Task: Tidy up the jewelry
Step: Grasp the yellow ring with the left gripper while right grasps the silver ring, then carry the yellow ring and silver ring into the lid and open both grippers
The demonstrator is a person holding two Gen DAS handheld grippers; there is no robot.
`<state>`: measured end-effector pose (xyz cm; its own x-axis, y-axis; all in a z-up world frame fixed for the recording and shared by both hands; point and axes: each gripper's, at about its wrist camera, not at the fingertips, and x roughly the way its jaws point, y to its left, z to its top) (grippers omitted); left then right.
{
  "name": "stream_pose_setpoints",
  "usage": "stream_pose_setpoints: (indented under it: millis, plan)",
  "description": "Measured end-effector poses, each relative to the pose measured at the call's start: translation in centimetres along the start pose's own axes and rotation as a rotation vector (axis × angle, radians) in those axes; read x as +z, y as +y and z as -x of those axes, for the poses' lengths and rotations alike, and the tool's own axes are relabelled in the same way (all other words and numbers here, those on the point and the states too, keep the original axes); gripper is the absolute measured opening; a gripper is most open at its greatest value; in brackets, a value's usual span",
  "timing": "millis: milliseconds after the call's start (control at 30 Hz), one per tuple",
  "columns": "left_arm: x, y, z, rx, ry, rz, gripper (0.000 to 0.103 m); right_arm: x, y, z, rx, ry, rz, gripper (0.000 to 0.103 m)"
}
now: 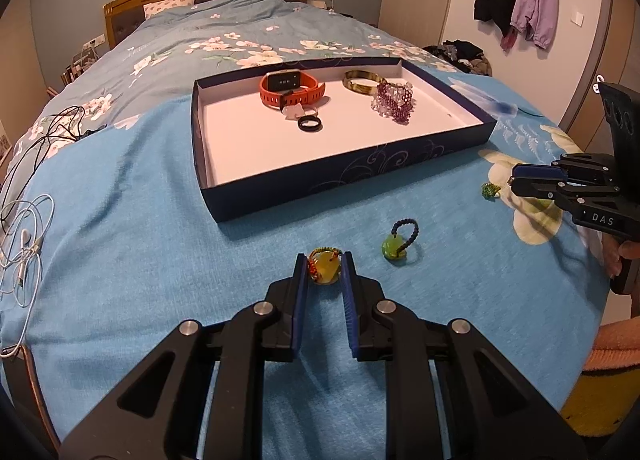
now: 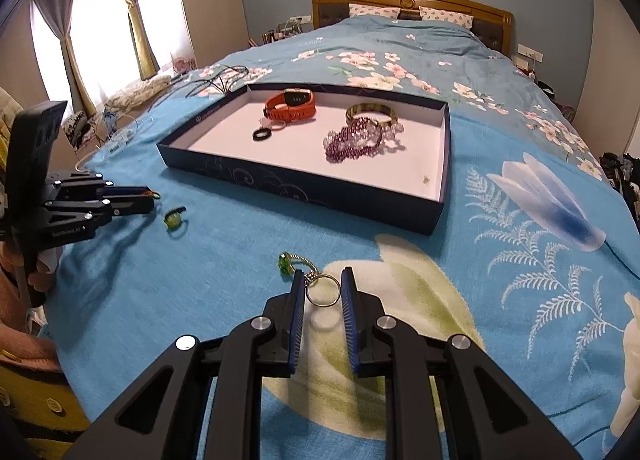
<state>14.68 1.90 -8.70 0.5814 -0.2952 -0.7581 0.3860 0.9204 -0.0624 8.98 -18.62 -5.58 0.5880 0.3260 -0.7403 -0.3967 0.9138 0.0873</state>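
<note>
Jewelry: we find the left gripper [image 1: 324, 270] clamped on an amber ring [image 1: 323, 267] at lower centre, the right gripper [image 2: 323, 287] pinching a silver ring [image 2: 322, 291]; we advise lifting both straight, then crossing into the tray [image 1: 340, 179] at upper centre

Between the left gripper's [image 1: 325, 266] ribbed blue pads sits a glossy amber stone ring [image 1: 323, 268] on braided cord, between the right gripper's [image 2: 323, 283] a shiny thin metal ring [image 2: 322, 292], both over soft matt fleece bedspread [image 1: 160, 240], beyond them a matt cardboard tray [image 1: 320, 183].
</note>
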Motion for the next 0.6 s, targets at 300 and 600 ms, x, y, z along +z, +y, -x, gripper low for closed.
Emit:
stream_pose_setpoints:
  millis: [300, 600]
  plan:
    - [1.0, -0.4, 1.8, -0.007, -0.065, -0.007, 0.017, 1.4, 0.3, 1.0, 0.028, -0.057, -0.003, 0.016]
    - [2.3, -0.5, 2.9, -0.012, -0.113, -0.008, 0.017, 2.8, 0.9, 1.2, 0.039, -0.096, 0.013, 0.016]
